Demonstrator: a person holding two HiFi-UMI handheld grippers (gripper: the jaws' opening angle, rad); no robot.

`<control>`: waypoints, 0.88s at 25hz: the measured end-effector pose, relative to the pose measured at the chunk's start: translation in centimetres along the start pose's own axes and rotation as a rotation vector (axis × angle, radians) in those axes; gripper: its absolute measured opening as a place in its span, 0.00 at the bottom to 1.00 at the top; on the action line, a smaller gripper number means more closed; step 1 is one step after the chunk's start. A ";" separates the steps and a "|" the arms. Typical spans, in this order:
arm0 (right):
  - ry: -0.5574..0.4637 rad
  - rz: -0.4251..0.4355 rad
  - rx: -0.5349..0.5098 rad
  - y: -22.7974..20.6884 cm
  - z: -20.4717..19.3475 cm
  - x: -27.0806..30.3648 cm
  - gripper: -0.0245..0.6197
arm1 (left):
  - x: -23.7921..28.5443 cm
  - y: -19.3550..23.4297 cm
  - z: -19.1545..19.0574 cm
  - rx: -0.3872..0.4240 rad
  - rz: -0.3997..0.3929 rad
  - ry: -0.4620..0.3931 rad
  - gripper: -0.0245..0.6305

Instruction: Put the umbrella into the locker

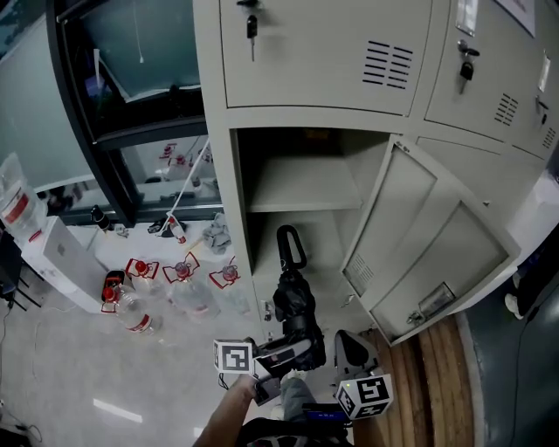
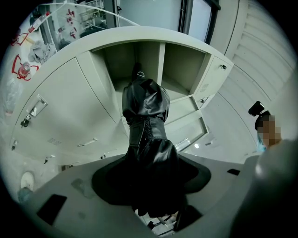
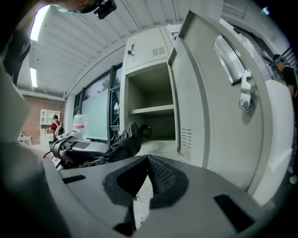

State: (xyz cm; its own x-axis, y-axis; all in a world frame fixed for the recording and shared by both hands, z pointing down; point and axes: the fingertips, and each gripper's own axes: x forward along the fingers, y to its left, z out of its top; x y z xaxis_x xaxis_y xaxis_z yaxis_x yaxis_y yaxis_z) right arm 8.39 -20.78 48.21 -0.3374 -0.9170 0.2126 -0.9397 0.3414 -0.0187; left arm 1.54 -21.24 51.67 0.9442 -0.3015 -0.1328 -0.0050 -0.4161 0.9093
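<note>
A folded black umbrella (image 1: 295, 307) is held at the mouth of the open locker (image 1: 301, 185), its curved handle (image 1: 289, 245) pointing into the compartment under the shelf. My left gripper (image 1: 281, 351) is shut on the umbrella's lower end. In the left gripper view the umbrella (image 2: 146, 121) rises out of the left gripper (image 2: 150, 173) towards the locker opening. My right gripper (image 1: 351, 353) hangs just right of it, shut and holding nothing. In the right gripper view the right gripper (image 3: 148, 163) has its pads meeting at the tip, with the umbrella (image 3: 117, 146) to its left.
The locker door (image 1: 428, 253) stands swung out to the right, close to my right gripper. Several plastic bottles (image 1: 179, 281) and a white box (image 1: 61, 257) lie on the floor to the left. Keys (image 1: 251, 26) hang in the upper doors. A person (image 3: 56, 128) stands far off.
</note>
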 end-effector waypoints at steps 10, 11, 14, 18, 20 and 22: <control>0.014 0.018 -0.001 -1.0 -0.1 3.5 0.04 | 1.5 1.6 2.1 -0.068 -0.011 -0.009 0.42; 0.016 0.019 -0.001 -1.2 0.0 3.8 0.04 | 1.7 1.9 2.3 -0.091 -0.004 -0.012 0.42; 0.026 0.022 -0.001 -1.5 -0.1 4.7 0.04 | 2.2 2.3 3.0 -0.102 -0.010 -0.017 0.42; 0.035 0.030 -0.004 -1.8 -0.2 5.7 0.04 | 2.7 3.1 3.9 -0.078 -0.012 -0.012 0.42; 0.036 0.036 -0.004 -1.9 -0.2 6.3 0.04 | 3.1 3.4 4.4 -0.092 -0.017 -0.016 0.42; 0.036 0.042 0.001 -2.0 -0.1 6.8 0.04 | 3.4 3.6 5.1 -0.080 -0.021 -0.016 0.42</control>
State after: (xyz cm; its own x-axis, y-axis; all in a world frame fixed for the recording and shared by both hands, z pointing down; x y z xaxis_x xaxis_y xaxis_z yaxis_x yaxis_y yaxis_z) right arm 7.99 -27.72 49.82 -0.3745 -0.8937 0.2470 -0.9248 0.3794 -0.0293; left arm 3.04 -28.15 52.52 0.9385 -0.3072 -0.1573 0.0413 -0.3525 0.9349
